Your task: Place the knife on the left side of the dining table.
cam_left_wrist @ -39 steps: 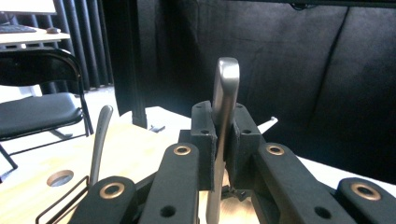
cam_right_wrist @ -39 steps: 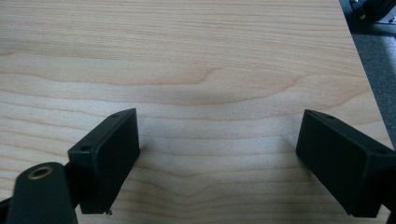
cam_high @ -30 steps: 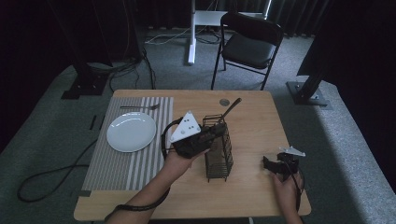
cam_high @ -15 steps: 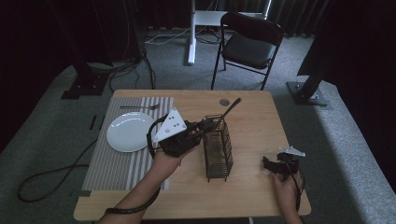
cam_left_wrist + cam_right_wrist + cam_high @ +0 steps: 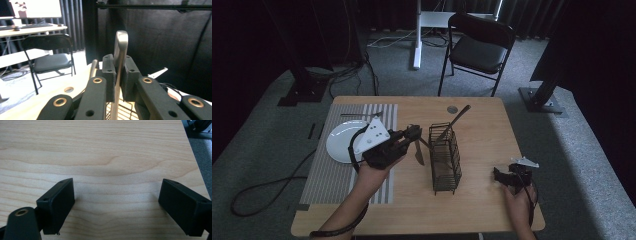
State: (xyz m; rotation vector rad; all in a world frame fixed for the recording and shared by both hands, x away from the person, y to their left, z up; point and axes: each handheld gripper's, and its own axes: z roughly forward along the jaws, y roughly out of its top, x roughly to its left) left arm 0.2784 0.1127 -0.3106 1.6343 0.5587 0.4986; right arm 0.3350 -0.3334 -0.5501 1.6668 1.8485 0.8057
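Note:
My left gripper (image 5: 413, 135) is shut on a metal table knife (image 5: 418, 153), whose blade hangs down over the table just left of the black wire cutlery rack (image 5: 445, 157). In the left gripper view the knife (image 5: 120, 42) stands upright, pinched between the two pads of my left gripper (image 5: 119, 63). A long utensil (image 5: 455, 120) leans out of the rack's far end. My right gripper (image 5: 503, 175) rests low near the table's right front corner. In the right gripper view it (image 5: 116, 202) stands open, jaws wide apart over bare wood.
A white plate (image 5: 341, 142) lies on a striped placemat (image 5: 324, 170) at the left, with a fork (image 5: 358, 115) beyond it. A small round disc (image 5: 452, 109) sits near the far edge. A black folding chair (image 5: 482, 50) stands behind the table.
My left gripper has drawn away from the rack toward the left with the knife in it, rising slightly. The right gripper has stayed where it was.

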